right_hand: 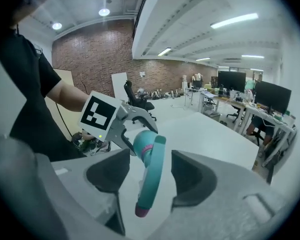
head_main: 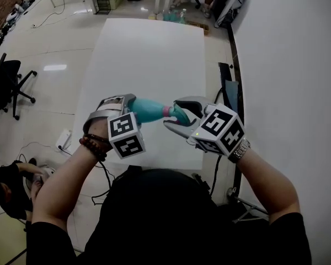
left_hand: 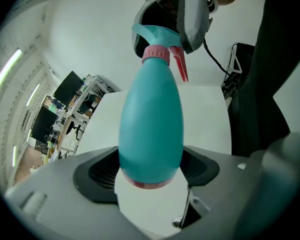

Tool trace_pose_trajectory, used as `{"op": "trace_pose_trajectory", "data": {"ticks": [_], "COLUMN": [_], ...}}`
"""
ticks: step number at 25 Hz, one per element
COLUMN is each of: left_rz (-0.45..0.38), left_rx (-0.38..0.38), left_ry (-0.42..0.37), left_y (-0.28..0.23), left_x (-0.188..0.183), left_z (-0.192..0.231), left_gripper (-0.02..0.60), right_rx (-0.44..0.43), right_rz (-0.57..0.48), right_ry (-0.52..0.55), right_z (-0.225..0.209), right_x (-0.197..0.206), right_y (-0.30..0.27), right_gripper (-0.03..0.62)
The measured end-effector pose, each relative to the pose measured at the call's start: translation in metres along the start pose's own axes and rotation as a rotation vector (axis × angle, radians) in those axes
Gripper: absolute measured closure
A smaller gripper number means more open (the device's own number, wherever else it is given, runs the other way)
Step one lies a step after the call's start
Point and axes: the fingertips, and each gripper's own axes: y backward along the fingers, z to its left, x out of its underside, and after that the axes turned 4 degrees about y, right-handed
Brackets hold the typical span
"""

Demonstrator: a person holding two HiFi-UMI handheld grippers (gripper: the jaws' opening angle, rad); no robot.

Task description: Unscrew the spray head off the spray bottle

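Note:
I hold a teal spray bottle (head_main: 148, 109) in the air over the white table (head_main: 149, 48), lying roughly level. My left gripper (head_main: 133, 107) is shut on the bottle's wide lower end (left_hand: 151, 134), with both pads against its sides. The teal spray head (right_hand: 153, 169) with its pink collar (left_hand: 155, 53) and pink trigger (left_hand: 180, 68) points toward my right gripper (head_main: 179, 115). That gripper's jaws stand on either side of the spray head (head_main: 180, 114), with a gap showing on each side, so it is open. The bottle (right_hand: 141, 143) itself appears behind the head in the right gripper view.
A black office chair (head_main: 6, 87) stands on the floor to the left of the table. A person (head_main: 11, 187) sits on the floor at the lower left. A white wall (head_main: 287, 48) runs along the table's right side, with cables hanging at that edge.

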Motion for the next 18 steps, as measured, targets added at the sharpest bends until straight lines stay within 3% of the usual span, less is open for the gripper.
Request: {"op": "trace_pose_trajectory", "data": {"ticks": [2, 6, 11, 13, 18], "left_rz": [0.009, 0.025, 0.028, 0.017, 0.041], "left_rx": [-0.014, -0.042, -0.021, 0.025, 0.115], "left_ry": [-0.009, -0.025, -0.021, -0.005, -0.001], "left_y": [0.000, -0.002, -0.001, 0.000, 0.000], "left_x": [0.001, 0.002, 0.005, 0.004, 0.002], "left_z": [0.001, 0.002, 0.001, -0.005, -0.006], "left_gripper": [0.183, 0.183, 0.183, 0.183, 0.183], "right_rx": [-0.008, -0.006, -0.007, 0.006, 0.061], "right_rz": [0.003, 0.016, 0.014, 0.016, 0.083], "right_ry": [-0.025, -0.055, -0.020, 0.103, 0.581], "right_z": [0.000, -0.002, 0.001, 0.006, 0.011], "right_x": [0.001, 0.004, 0.002, -0.001, 0.003], "right_y": [-0.003, -0.009, -0.010, -0.008, 0.004], "right_gripper": [0.355, 0.470, 0.473, 0.474, 0.476]}}
